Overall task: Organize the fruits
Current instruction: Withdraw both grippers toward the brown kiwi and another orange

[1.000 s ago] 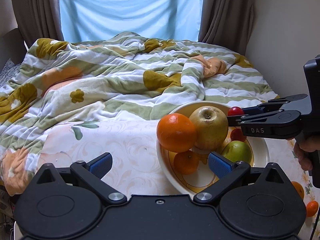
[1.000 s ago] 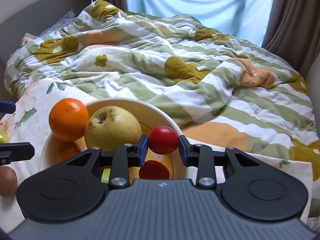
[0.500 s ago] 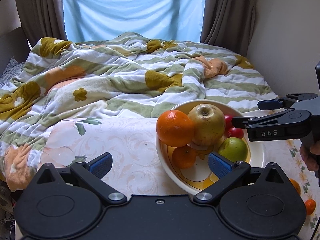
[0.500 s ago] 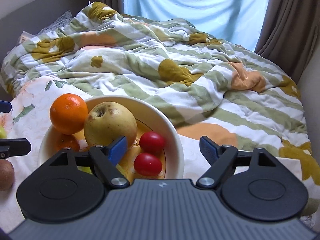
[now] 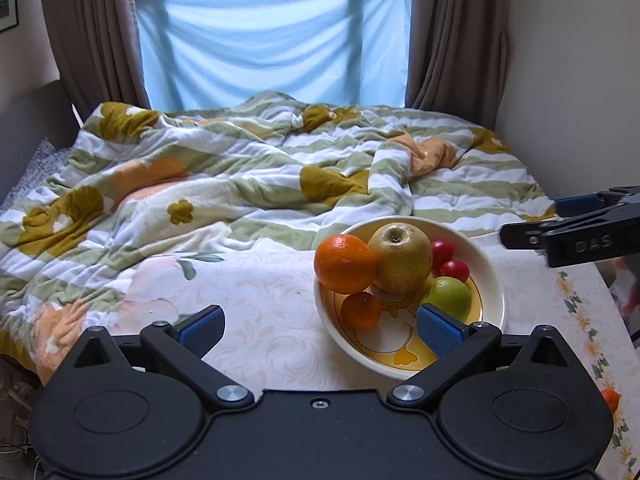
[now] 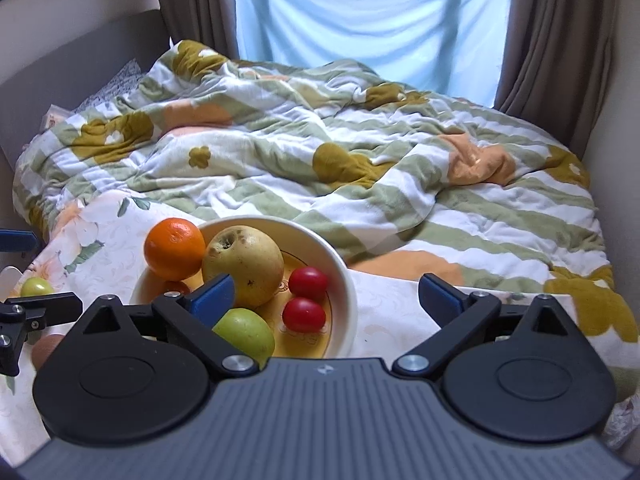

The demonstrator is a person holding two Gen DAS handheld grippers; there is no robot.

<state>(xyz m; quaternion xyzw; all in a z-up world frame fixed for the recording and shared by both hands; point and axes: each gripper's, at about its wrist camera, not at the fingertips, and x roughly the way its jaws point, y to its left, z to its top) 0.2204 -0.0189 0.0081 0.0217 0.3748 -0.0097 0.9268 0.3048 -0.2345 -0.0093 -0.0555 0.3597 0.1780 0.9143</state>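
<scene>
Nearest the right wrist camera, the right gripper (image 6: 326,294) stands above the tablecloth (image 6: 116,236) with its jaws opening wide and nothing between them. A second ago it pinched a small red tomato; that tomato (image 6: 308,282) now lies in the bowl (image 6: 347,280), at about three o'clock from the yellow apple (image 6: 242,266), touching a second tomato (image 6: 304,314) just nearer the camera. So one more fruit is delivered. The left gripper (image 5: 320,330) is likewise spread and empty, hovering at the bowl's seven o'clock side. In the bowl also sit a large orange (image 6: 174,249) and a green apple (image 6: 244,334). Outside it, at nine o'clock, a small green fruit (image 6: 36,287) and a brownish one (image 6: 46,350) remain on the cloth, likely next. Beyond lies a rumpled quilt (image 6: 320,168).
</scene>
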